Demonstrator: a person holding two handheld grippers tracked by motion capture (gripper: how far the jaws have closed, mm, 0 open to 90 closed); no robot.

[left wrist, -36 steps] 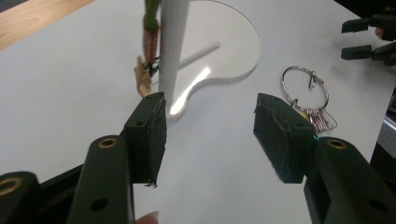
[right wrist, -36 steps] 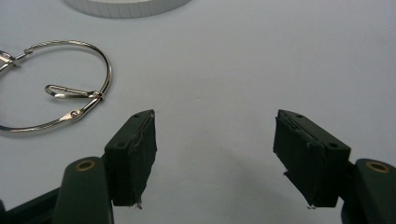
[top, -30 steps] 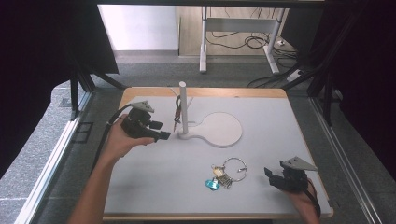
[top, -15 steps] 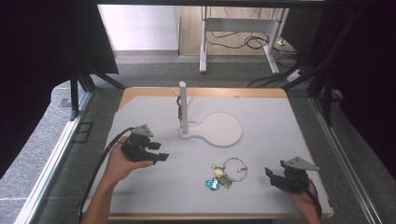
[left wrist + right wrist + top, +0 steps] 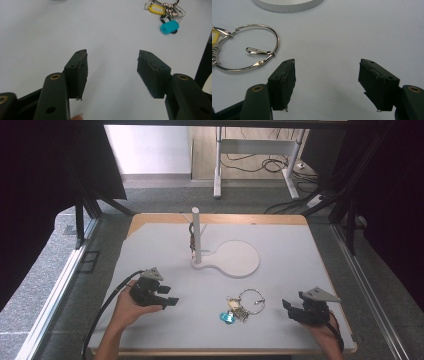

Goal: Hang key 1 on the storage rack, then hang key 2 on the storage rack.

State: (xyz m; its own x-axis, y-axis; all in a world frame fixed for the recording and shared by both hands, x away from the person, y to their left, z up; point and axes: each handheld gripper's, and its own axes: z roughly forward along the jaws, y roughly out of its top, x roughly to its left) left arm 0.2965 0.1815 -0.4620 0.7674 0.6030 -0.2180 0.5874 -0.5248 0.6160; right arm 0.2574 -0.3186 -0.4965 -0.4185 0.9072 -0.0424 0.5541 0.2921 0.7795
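The key bunch (image 5: 241, 304) lies on the table (image 5: 300, 255) between the open, empty left gripper (image 5: 167, 296) and right gripper (image 5: 289, 306); probably light, loose and jangly, best pinched by its stiff ring (image 5: 249, 47).

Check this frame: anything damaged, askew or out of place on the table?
Nothing stands out. The key bunch lies flat on the white mat, the stand is upright, and both the left gripper and right gripper are open and empty.
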